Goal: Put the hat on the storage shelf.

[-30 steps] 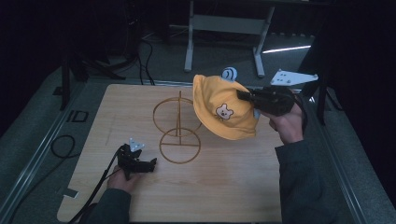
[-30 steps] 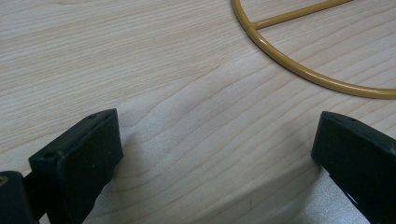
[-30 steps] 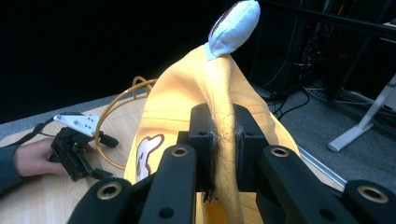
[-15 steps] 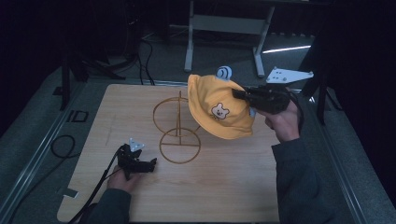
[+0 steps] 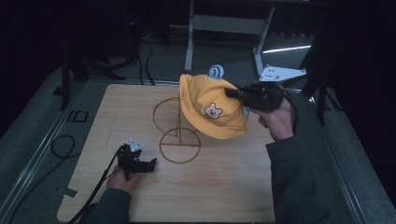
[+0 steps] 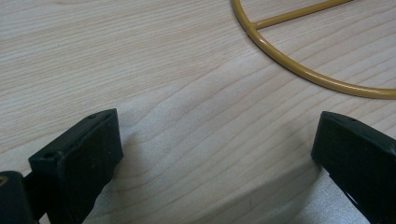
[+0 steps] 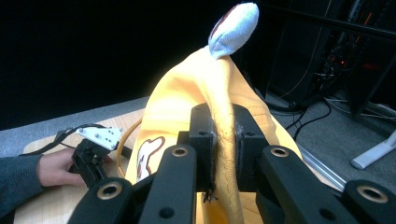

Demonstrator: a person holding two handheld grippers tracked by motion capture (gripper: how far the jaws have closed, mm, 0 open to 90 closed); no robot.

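A yellow bucket hat (image 5: 212,112) with a small bear face and white ears hangs in the air over the right part of the table, its brim next to the top of a gold wire stand (image 5: 179,133). My right gripper (image 5: 232,93) is shut on a fold of the hat (image 7: 219,93), with the cloth pinched between its pads (image 7: 204,140). The stand's base ring (image 6: 299,70) lies on the wood. My left gripper (image 5: 148,163) rests on the table in front of the stand, jaws wide open with bare wood between the fingertips (image 6: 79,154).
The wooden table (image 5: 224,196) has its left edge near a cable loop (image 5: 60,147) on the grey floor. Beyond the far edge stand a metal frame (image 5: 224,23) and a white plate (image 5: 282,73). The left hand (image 7: 51,168) lies on the table.
The right gripper has carried the hat a little to the left, closer to the stand's upright ring. The left gripper has stayed where it was.
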